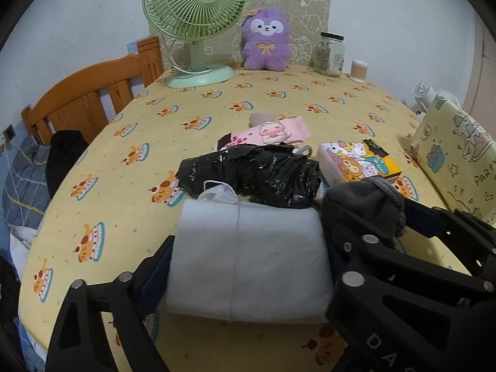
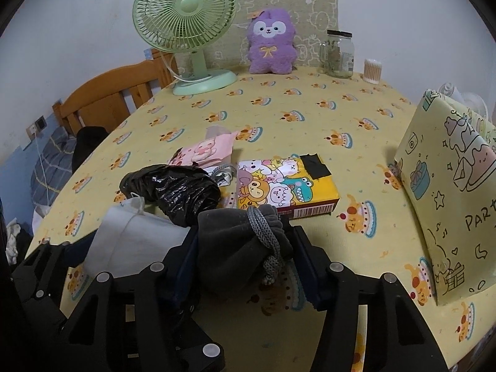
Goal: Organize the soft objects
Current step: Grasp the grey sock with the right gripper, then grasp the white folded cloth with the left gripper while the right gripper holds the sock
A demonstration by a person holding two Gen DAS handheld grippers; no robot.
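My left gripper (image 1: 248, 248) is shut on a folded white cloth bag (image 1: 248, 263) just above the yellow tablecloth (image 1: 217, 102). My right gripper (image 2: 245, 238) is shut on a grey drawstring pouch (image 2: 238, 241); the pouch also shows in the left wrist view (image 1: 365, 204). The white bag shows left of it in the right wrist view (image 2: 130, 241). Beyond lie a crumpled black plastic bag (image 1: 263, 173) (image 2: 173, 189), a pink cartoon pouch (image 1: 272, 131) (image 2: 207, 150) and a cartoon tissue pack (image 1: 362, 161) (image 2: 285, 183).
At the back stand a green fan (image 2: 186, 31), a purple plush (image 2: 271, 43), a glass jar (image 2: 338, 54) and a cotton swab tub (image 2: 372, 69). A yellow gift bag (image 2: 449, 186) stands at the right. A wooden bed frame (image 1: 86, 99) is left of the table.
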